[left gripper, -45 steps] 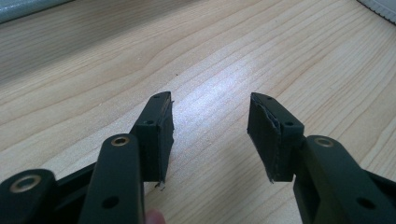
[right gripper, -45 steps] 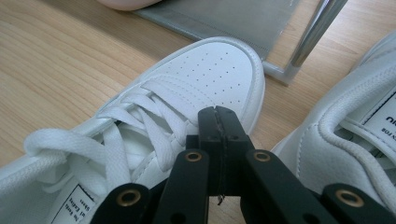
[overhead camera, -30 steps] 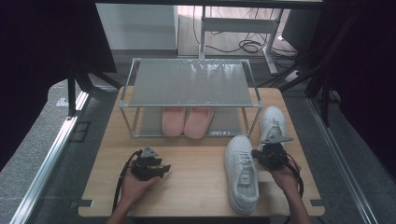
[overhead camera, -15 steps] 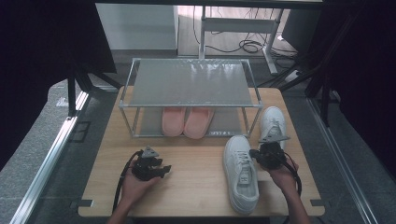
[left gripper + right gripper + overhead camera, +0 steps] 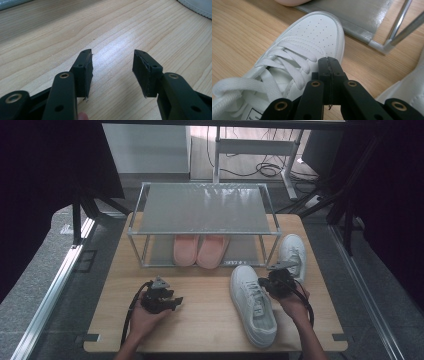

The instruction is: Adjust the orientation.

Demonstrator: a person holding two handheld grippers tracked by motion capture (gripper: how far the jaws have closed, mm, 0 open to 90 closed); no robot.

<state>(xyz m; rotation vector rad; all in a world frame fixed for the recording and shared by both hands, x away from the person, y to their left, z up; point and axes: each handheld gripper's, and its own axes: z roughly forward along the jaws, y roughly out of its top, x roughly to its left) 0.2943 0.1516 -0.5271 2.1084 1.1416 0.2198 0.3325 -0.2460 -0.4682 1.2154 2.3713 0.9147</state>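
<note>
We count two white sneakers (image 5: 252,305) on the table (image 5: 200,320): one at about five o'clock and the second (image 5: 293,252) at roughly three o'clock. We count two pink slippers (image 5: 200,250), side by side toward twelve o'clock, under one metal rack (image 5: 202,210). We count two grippers, left (image 5: 167,301) at seven o'clock, right (image 5: 265,282) at four.

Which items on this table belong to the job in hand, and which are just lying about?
In the job:
- white lace-up sneaker, beside the right gripper
- second white sneaker
- metal two-tier shoe rack

Lying about:
- pink slippers on the lower shelf
- left gripper, open over bare wood
</note>
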